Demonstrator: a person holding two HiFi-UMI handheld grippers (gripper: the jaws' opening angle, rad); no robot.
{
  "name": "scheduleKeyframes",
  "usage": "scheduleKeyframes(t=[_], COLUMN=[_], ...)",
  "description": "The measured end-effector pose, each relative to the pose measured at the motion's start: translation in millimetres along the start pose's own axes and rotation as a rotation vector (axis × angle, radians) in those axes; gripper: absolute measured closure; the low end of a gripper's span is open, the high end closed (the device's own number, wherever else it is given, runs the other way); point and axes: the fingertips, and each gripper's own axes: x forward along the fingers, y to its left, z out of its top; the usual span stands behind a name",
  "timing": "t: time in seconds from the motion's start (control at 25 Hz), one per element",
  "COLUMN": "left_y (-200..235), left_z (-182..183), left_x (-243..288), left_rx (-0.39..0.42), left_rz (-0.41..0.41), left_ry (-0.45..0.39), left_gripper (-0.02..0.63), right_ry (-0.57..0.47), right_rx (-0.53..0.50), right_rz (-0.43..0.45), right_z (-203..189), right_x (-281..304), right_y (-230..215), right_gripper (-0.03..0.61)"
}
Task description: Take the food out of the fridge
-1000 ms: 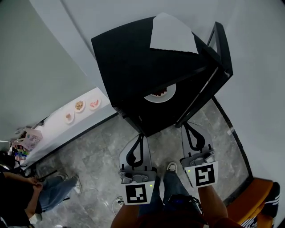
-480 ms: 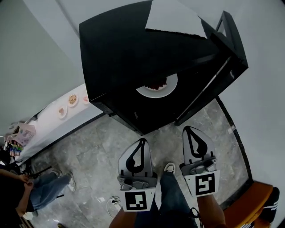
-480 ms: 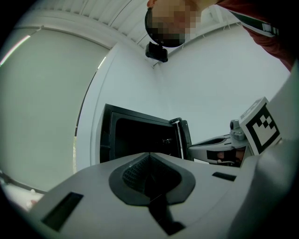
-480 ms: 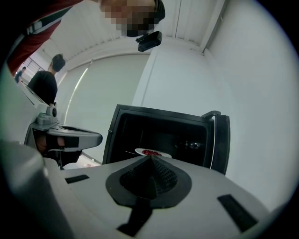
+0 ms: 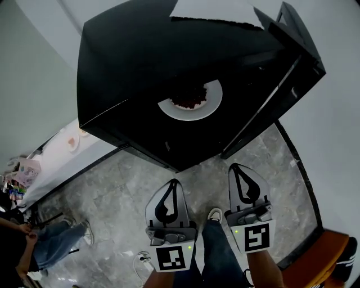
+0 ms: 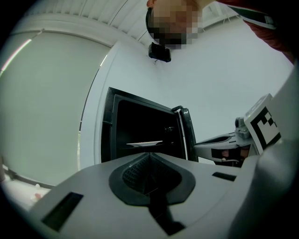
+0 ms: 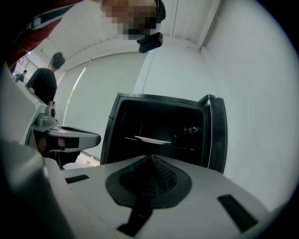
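Left tongs (image 5: 173,183): clenched, the tips pressed together with nothing between them; they are held low in front of the fridge (image 5: 129,73), well apart from it and pointing at its open front.
Right tongs (image 5: 239,167): also clenched and empty, just beside the left pair, facing the fridge's door side.
Shoe (image 5: 214,213): on the floor (image 5: 112,191) between the two tongs, in front of the fridge.
Plate (image 5: 191,109): white, resting on a shelf inside the fridge.
Food (image 5: 190,100): a dark reddish heap on the plate, inside the fridge.
Door (image 5: 292,73): swung open at the fridge's right side.
Sheet (image 5: 219,10): white, lying on top of the fridge.
Counter (image 5: 62,154): white, left of the fridge, carrying a small dish (image 5: 72,142).
Bystander (image 5: 34,247): in jeans, far left of the fridge, near the counter.
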Motion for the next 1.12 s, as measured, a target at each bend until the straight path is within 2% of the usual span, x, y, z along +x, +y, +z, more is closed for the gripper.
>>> scheduleKeyframes(t=[0.24,0.36,0.56,0.68,1.12], left_y=[0,0,0,1,4], left_z=[-5,-6,-8,-9,-7], left_x=[0,2,2,3,6], left_rx=[0.004,0.008,0.003,0.001,-0.009], left_rz=[0.004,0.003,0.003,0.004,0.009], left_ry=[0.006,0.008,0.013,0.016,0.012], left_gripper=[0.6,0.6,0.6,0.6,0.6], right_ry=[0.006,0.009,0.035,0.027,-0.01], right_rx=[0.013,0.053,0.049,0.123,0.53], right_rz=[0.01,0.021,0.069,0.067,0.077], right_z=[-4,-6,-15,-13,-19], right_x=[2,4,3,6,23], right_y=[4,5,9,7,-3], right_gripper=[0.557,0.557,0.557,0.557,0.555])
